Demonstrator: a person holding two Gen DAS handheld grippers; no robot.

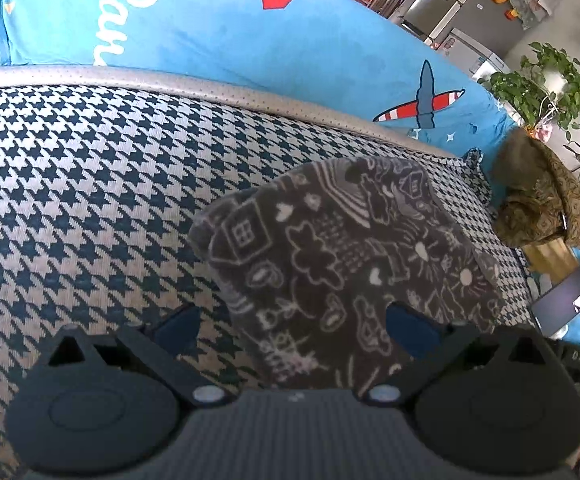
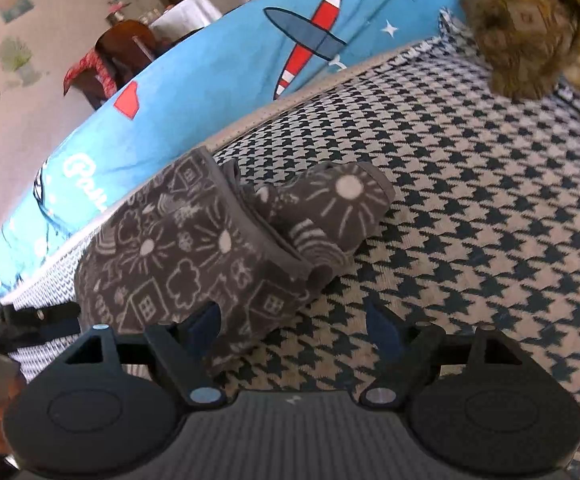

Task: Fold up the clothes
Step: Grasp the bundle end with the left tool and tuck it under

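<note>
while both grippers' fingers gape | grey garment (image 1: 341, 264) folded | right view alone shows sleeve (image 2: 341, 208)

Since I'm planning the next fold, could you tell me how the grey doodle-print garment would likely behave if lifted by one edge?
The grey garment looks soft and floppy: it lies in rumpled folds on the houndstooth cushion, so it would probably drape and unfold. Its fleecy surface suggests good grip, not slippery. It probably weighs little. Both the left gripper and the right gripper stand open.

Houndstooth cushion (image 1: 90, 184) across the middle; blue sheet (image 1: 218, 32) with a red-striped plane print (image 1: 421, 104) above. Brown patterned bundle (image 1: 541, 196), leafy plant (image 1: 545, 80), steel fridge (image 1: 449, 8) upper right.
</note>
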